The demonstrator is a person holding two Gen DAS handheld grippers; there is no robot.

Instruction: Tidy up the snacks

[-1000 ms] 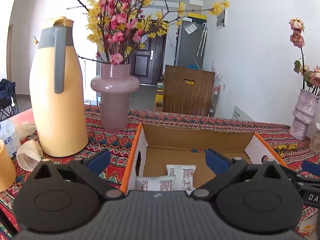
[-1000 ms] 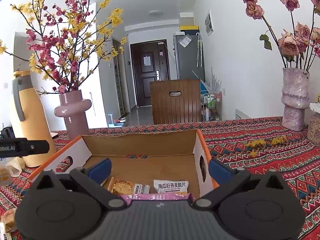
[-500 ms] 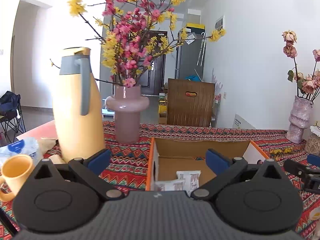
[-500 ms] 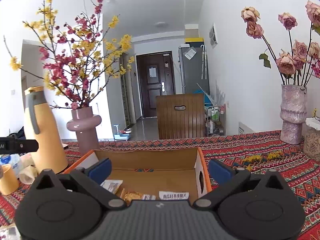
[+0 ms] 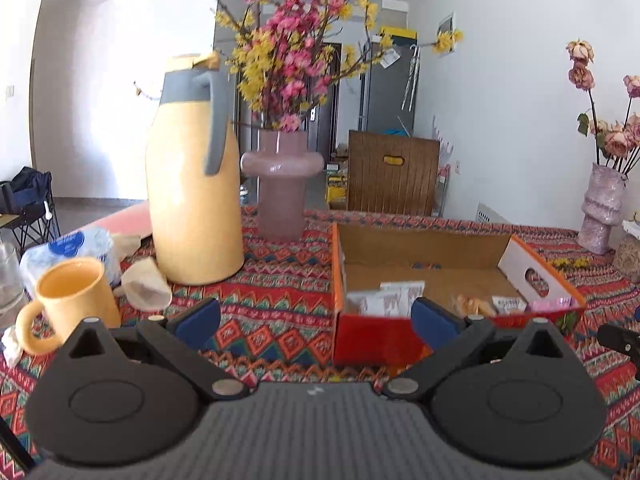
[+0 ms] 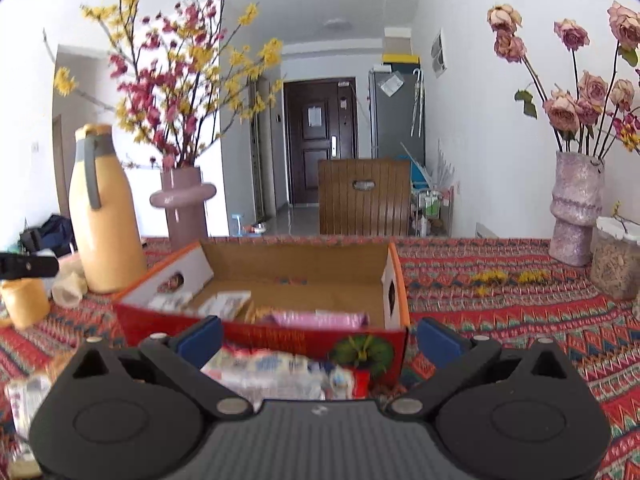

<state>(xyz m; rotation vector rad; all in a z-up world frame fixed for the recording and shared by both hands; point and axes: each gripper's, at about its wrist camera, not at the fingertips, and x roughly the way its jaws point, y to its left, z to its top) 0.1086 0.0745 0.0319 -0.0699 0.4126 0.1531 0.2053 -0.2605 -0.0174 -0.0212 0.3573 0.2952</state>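
An open cardboard box with red-orange sides sits on the patterned tablecloth and holds several snack packets: white ones at its left, a pink one at its near wall. My left gripper is open and empty, in front of the box's left corner. My right gripper is open and empty, just before the box's near wall. A white and blue snack packet lies on the cloth between its fingers, outside the box. Another packet lies at the far left.
A tall yellow thermos jug, a yellow mug, a pink vase of blossoms and crumpled paper stand left of the box. A rose vase and a jar stand at the right.
Both grippers have drawn back from over the box towards me and lowered. The box's outer near wall and the packet on the cloth have come into view.
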